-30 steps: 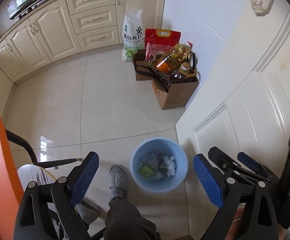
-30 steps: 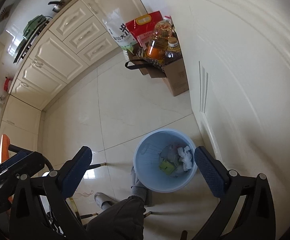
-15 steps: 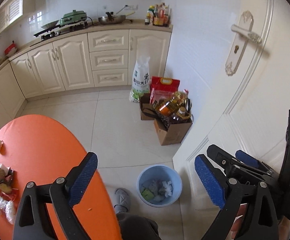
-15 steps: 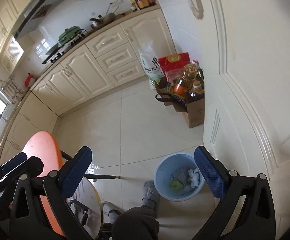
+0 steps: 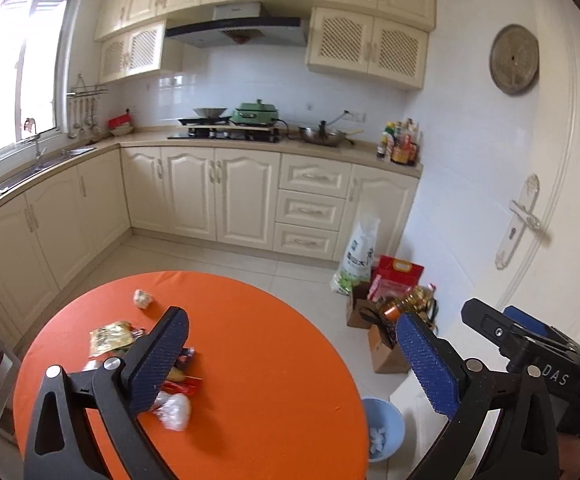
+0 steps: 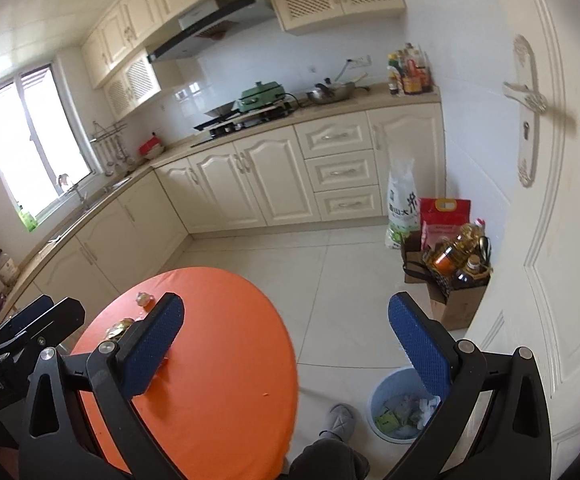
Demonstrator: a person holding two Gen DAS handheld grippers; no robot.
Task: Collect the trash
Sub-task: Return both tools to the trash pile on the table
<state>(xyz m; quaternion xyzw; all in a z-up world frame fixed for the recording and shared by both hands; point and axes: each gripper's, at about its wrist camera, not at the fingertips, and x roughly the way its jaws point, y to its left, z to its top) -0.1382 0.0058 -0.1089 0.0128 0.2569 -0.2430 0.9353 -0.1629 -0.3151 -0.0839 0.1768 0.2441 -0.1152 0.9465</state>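
Trash lies scattered on the orange table, mostly behind the left gripper's near finger; its jaws are spread wide and hold nothing. The blue bin peeks out past the table edge. From the right wrist, the right gripper also gapes empty above table and floor, wrappers by its left finger, bin with litter by its right finger, a slipper beside the bin.

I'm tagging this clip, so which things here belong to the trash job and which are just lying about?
Job:
round orange table
yellow crinkled wrapper
small crumpled wad
clear plastic bag
light-blue plastic bin

Lying about:
brown cardboard box
white rice sack
green electric pot
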